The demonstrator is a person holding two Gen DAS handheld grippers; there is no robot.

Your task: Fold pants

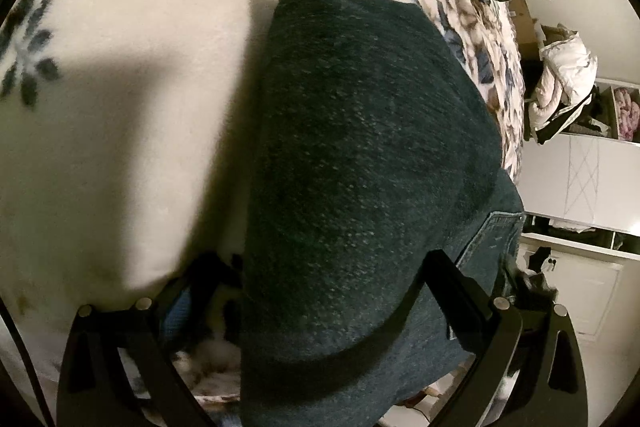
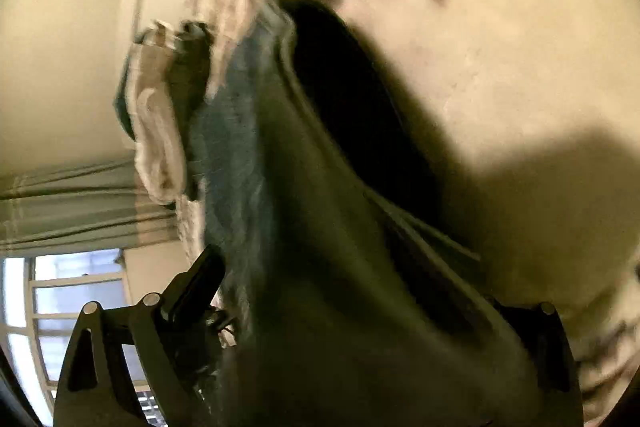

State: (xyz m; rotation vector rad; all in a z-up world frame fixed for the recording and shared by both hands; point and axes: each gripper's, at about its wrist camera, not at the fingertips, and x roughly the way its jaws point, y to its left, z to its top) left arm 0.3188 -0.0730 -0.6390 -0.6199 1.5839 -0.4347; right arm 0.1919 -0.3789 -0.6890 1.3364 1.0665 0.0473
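Left gripper has its 2 fingers spread wide, straddling the jeans without clearly pinching; the cloth bulges between them. Right gripper is likewise wide, the jeans lying between its fingers, no firm pinch visible. Jeans lie folded on the bed, near its right edge. Denim looks heavy, thick and limp, not slippery. Best hold is probably the folded edge or waistband seam, through all layers.

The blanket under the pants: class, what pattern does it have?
Cream blanket with dark blue flower and leaf prints, shown best in the left wrist view.
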